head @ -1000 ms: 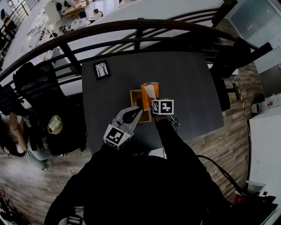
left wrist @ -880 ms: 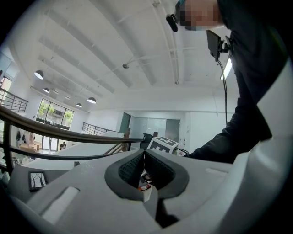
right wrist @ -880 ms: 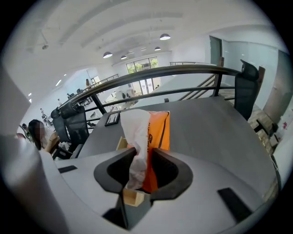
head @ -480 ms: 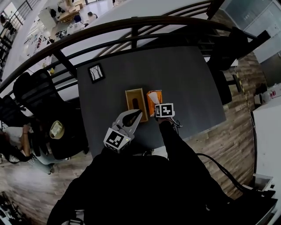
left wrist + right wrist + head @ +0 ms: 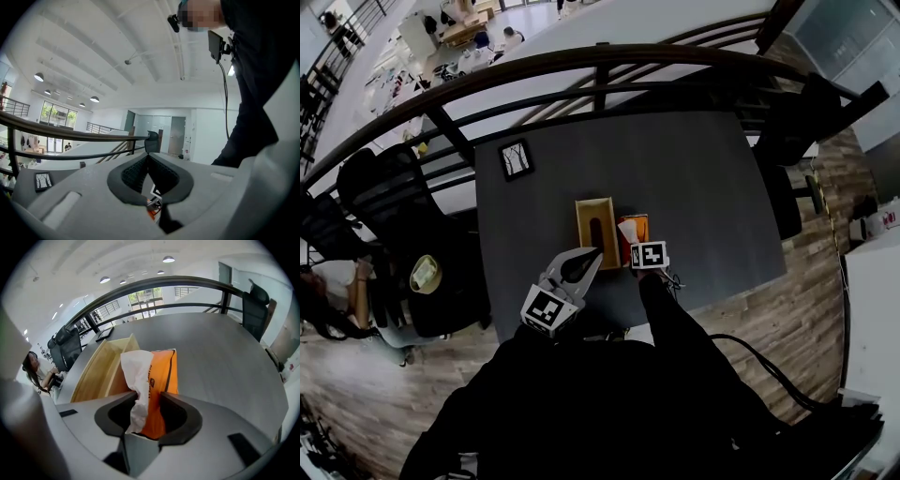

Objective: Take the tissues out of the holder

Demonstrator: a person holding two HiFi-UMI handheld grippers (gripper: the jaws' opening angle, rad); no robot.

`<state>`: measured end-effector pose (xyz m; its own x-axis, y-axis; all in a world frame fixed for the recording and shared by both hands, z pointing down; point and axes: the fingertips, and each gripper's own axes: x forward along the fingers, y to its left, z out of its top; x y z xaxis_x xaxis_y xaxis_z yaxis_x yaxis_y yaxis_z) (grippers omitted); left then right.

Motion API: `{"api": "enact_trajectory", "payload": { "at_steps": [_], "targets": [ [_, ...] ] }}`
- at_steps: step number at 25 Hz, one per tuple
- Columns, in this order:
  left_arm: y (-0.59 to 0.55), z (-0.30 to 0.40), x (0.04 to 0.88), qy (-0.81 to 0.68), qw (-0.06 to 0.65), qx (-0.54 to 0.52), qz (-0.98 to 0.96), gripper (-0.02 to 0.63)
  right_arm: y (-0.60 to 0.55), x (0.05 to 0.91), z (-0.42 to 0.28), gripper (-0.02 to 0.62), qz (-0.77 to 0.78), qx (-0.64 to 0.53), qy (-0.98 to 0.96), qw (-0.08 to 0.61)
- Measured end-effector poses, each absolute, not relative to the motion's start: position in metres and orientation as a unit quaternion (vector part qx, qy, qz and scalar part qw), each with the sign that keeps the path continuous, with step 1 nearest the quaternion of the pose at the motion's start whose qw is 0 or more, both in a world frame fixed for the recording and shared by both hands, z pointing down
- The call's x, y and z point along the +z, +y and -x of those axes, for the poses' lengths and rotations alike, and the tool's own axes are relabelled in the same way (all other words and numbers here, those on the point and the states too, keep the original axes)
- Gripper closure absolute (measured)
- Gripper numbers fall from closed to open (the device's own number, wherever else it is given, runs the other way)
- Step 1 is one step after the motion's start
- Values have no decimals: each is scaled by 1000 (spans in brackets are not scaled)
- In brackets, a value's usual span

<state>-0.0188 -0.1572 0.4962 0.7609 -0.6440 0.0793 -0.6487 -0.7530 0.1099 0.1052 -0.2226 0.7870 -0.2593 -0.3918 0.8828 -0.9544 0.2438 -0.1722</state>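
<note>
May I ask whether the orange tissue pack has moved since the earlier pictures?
Yes: the orange tissue pack shifted from over the wooden holder to its right side.

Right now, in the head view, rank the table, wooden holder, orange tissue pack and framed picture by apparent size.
1. table
2. wooden holder
3. orange tissue pack and framed picture: these look alike, and the pack is partly covered, so they are left unranked.
</note>
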Motion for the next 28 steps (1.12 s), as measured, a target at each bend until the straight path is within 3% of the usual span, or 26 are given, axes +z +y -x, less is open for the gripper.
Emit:
{"api": "enact_trajectory", "payload": {
  "at_steps": [3,6,12,24,25,28],
  "targets": [
    [-158,19,495,-347,64,19,-936,601,-224,785,-103,436,-476,374,-705,369],
    [-160,19,497,-349,67,17,-935,601,-228,768,-107,367,-475,371,-718,347],
    [-163,27,484,-357,59,8,-932,600,-229,682,-110,345,-462,330,-784,254],
    [-138,34,498,-343,78,25,-936,601,-150,531,-34,348,-331,133,-932,59],
    [-138,35,500,-344,79,27,-935,600,-149,523,-32,357,-331,128,-934,43],
    [-135,37,501,-344,81,30,-935,600,-143,503,-26,542,-326,106,-939,16]
  ]
}}
